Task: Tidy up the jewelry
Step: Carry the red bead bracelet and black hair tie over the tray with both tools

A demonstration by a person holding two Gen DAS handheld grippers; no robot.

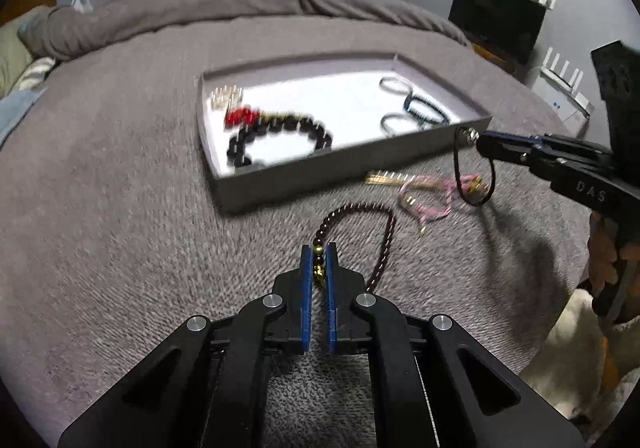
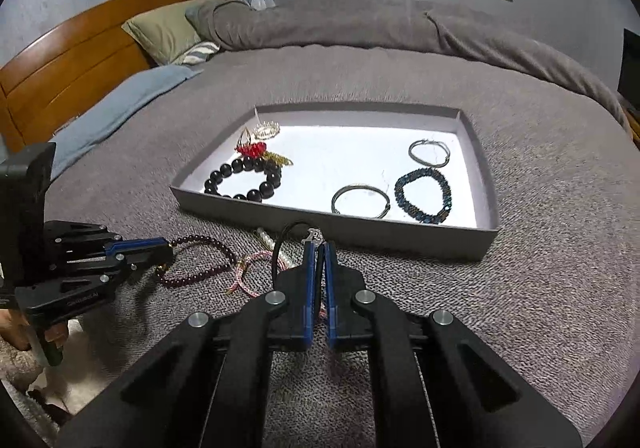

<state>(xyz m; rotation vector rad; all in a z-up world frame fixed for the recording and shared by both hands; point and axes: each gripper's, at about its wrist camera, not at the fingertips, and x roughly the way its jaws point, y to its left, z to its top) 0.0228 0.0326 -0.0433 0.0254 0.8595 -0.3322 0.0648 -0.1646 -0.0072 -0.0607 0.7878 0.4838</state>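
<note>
**On the grey bedspread, both grippers have a bracelet each**

At the near edge of the bed, we have our left gripper [image 1: 319,260] pinched nearly closed on the gold bead section of the dark red bead bracelet [image 1: 360,232], most of whose loop lies on the bedspread [image 1: 120,208] just ahead of the fingertips. Our right gripper [image 2: 319,252] is clamped tight on the black cord bracelet [image 1: 474,172] near its small silver charm; in the left wrist view the loop hangs free below the fingertips, clear of the cloth, just in front of the tray's near wall.

Between the two grippers, a pink cord bracelet [image 1: 430,200], a gold piece [image 1: 384,178] and a short string of white beads [image 2: 276,248] lie loose on the bedspread, close to the tray [image 2: 400,236].

Inside the tray we count a large black bead bracelet [image 2: 244,180], a red ornament [image 2: 252,148], a small pearl piece [image 2: 266,130], two thin metal bangles [image 2: 360,200] and a blue bead bracelet [image 2: 424,194].

We judge the job a little over half done: six or so pieces are stored, two are in hand, and about three wait outside.
</note>
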